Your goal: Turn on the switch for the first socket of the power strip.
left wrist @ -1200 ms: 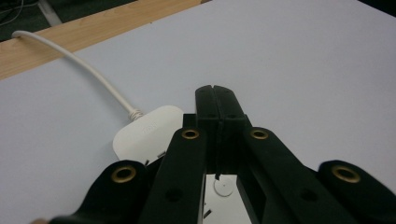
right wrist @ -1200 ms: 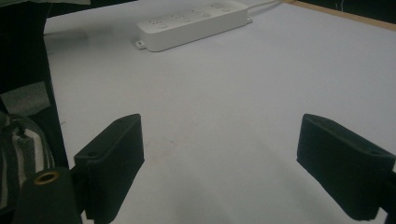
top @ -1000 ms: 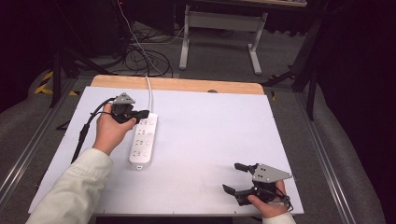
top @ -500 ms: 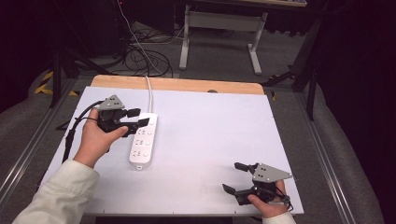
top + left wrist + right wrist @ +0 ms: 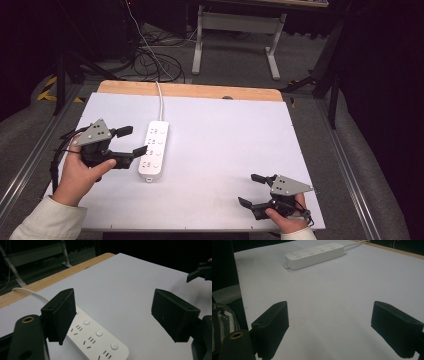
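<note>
Left tongs (image 5: 129, 141), jaws just spread and empty, hover beside the white plastic power strip (image 5: 154, 150) near the desk's (image 5: 225, 130) left edge. Right tongs (image 5: 252, 190) rest spread at the near-right corner. Release looks done.

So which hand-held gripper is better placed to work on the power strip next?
Probably the left hand-held gripper: its jaws have just opened, empty, beside the power strip. The right hand-held gripper rests far off at the near edge.

Dim lab or workshop: white-topped table (image 5: 225, 145), loose floor cables (image 5: 150, 60), metal-legged bench (image 5: 235, 30) behind
</note>
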`<state>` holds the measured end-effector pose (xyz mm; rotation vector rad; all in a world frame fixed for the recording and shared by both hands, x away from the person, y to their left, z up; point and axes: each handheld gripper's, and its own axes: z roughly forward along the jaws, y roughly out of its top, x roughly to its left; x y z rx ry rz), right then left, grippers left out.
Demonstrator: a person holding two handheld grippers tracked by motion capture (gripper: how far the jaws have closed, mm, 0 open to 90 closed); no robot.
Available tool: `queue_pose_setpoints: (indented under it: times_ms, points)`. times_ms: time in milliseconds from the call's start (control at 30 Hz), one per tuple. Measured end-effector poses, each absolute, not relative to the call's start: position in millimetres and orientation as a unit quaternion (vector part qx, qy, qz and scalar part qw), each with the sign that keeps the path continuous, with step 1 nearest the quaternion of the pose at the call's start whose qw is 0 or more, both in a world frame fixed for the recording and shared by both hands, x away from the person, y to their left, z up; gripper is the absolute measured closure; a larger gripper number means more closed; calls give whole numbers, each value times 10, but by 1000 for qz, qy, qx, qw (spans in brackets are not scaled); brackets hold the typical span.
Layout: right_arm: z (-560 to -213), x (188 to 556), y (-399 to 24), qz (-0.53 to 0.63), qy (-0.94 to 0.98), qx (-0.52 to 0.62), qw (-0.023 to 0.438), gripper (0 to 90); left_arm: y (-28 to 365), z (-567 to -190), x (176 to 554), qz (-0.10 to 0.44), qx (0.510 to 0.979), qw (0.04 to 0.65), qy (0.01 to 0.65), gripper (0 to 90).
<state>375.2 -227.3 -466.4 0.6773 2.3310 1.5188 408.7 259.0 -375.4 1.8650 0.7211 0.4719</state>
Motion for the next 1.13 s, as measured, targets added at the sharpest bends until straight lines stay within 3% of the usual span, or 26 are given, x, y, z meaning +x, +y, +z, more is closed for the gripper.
queue_pose_setpoints:
  times_ms: [833,1133]
  points:
    - [-4669,3751,-2279,526,806,233,137,138,3109,-4559,3573,217,780,516,280,132]
    - [-4675,3757,-2285,527,806,234,136,136,3239,-4759,3523,171,771,510,341,124]
